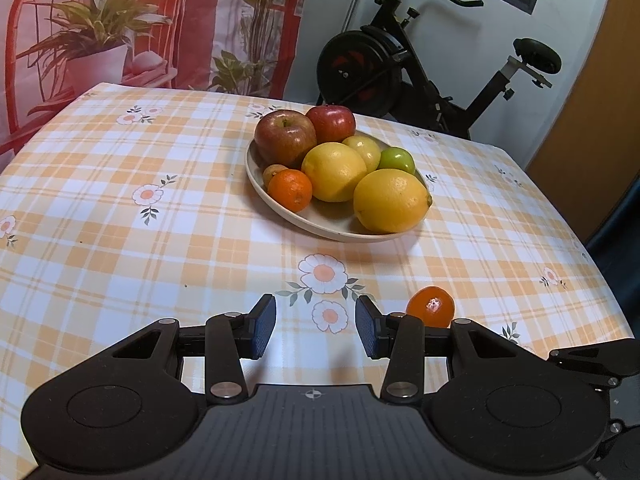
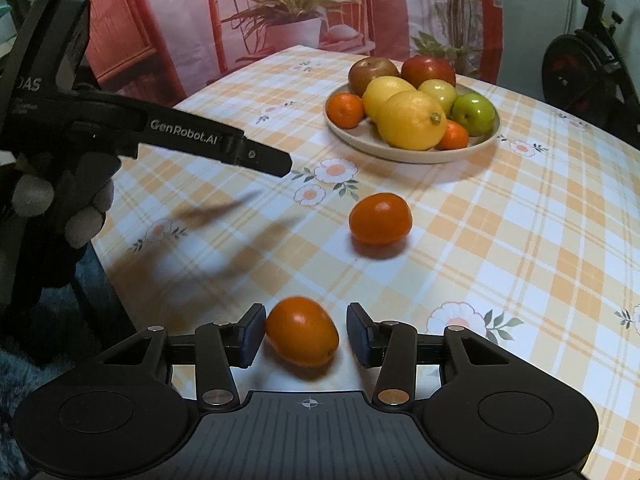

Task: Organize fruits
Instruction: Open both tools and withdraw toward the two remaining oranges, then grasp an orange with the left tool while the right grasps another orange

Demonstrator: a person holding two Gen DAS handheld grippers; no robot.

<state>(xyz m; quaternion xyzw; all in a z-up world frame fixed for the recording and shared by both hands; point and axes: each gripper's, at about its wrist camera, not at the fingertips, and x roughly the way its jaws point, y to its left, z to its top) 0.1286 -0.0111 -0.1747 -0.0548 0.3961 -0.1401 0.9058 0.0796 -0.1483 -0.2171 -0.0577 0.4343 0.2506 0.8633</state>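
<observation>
A cream plate (image 1: 320,224) (image 2: 360,140) at the middle of the checked table holds apples (image 1: 285,136), lemons (image 1: 391,200), a green apple (image 2: 474,114) and small oranges (image 1: 289,190). Two more small oranges lie loose on the cloth. One orange (image 2: 301,331) sits between the jaws of my right gripper (image 2: 306,336); the left pad touches it and the right pad stands clear, so the gripper is open. The other orange (image 2: 380,218) (image 1: 431,306) rests just beyond the right finger of my left gripper (image 1: 316,326), which is open with nothing between its pads.
In the right wrist view the left gripper (image 2: 280,166) reaches in from the left, held by a gloved hand (image 2: 60,208). The table's near-left edge (image 2: 116,264) drops off beside it. An exercise bike (image 1: 420,68) stands behind the table, and a printed backdrop (image 1: 140,20) hangs at the far side.
</observation>
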